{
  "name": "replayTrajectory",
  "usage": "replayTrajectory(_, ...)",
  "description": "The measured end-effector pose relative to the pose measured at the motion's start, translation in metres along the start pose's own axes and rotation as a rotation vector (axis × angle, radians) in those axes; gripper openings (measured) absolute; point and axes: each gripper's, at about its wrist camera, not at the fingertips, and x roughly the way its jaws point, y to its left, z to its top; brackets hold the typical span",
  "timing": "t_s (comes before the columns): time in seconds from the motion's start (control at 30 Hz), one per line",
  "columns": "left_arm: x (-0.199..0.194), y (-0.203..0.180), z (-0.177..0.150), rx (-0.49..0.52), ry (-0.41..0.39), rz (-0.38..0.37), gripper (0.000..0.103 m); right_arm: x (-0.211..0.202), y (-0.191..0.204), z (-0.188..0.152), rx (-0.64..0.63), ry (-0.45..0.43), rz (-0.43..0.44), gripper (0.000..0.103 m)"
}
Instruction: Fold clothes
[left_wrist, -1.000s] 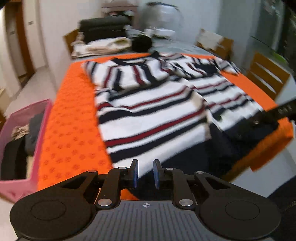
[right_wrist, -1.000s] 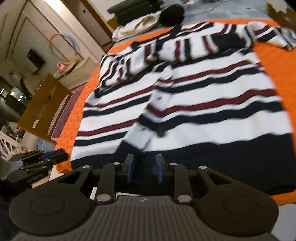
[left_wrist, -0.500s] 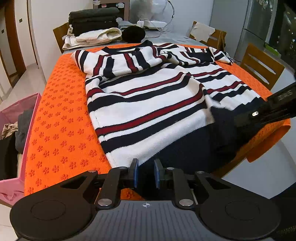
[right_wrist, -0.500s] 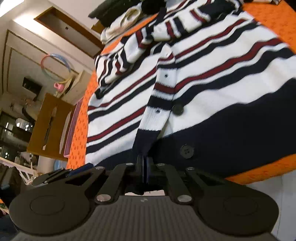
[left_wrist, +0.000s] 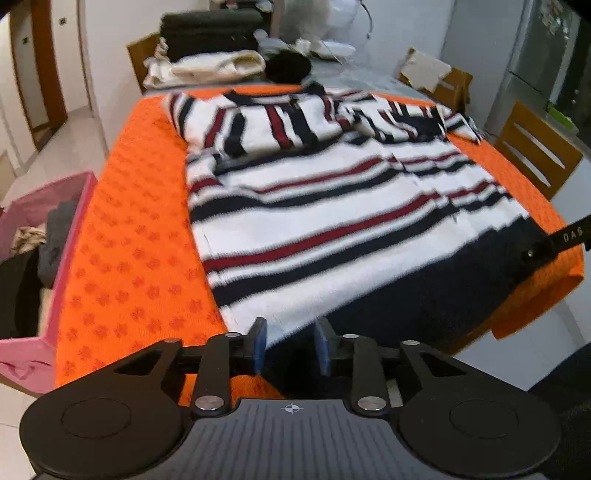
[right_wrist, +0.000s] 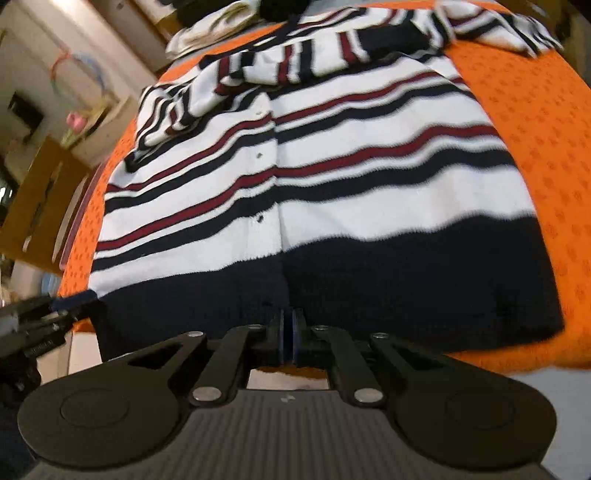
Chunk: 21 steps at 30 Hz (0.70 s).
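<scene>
We've got the striped cardigan (left_wrist: 332, 206) spread flat across the orange-covered table (left_wrist: 136, 236), front panels now closed. Our left gripper (left_wrist: 291, 345) has just been opening, hem corner loose between its pads; our right gripper (right_wrist: 287, 338) stays pinched on the dark hem. Pink basket (left_wrist: 70, 258), left edge, holds dark clothes.

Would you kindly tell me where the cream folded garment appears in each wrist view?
Left wrist: cream folded garment at top, left of centre, beyond the orange mat.
Right wrist: same garment at top edge, left of centre.
Shared landmark: striped cardigan spread on the mat.
</scene>
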Motion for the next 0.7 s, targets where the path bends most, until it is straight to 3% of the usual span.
replayTrajectory(0.17,-0.013,-0.01,0.034,-0.007,-0.077,0.087,0.057,-0.023,-0.012,0.038,-0.1,-0.008,0.017,0.029)
replayTrajectory(0.4,0.014,-0.05,0.103,0.056,-0.168,0.166,0.069,-0.037,-0.063,0.1,-0.153,-0.044,0.013,0.031)
replayTrajectory(0.7,0.074,-0.114,0.171,0.166,-0.199,0.125,0.073,-0.033,-0.128,0.145,-0.118,-0.097,0.004,0.035)
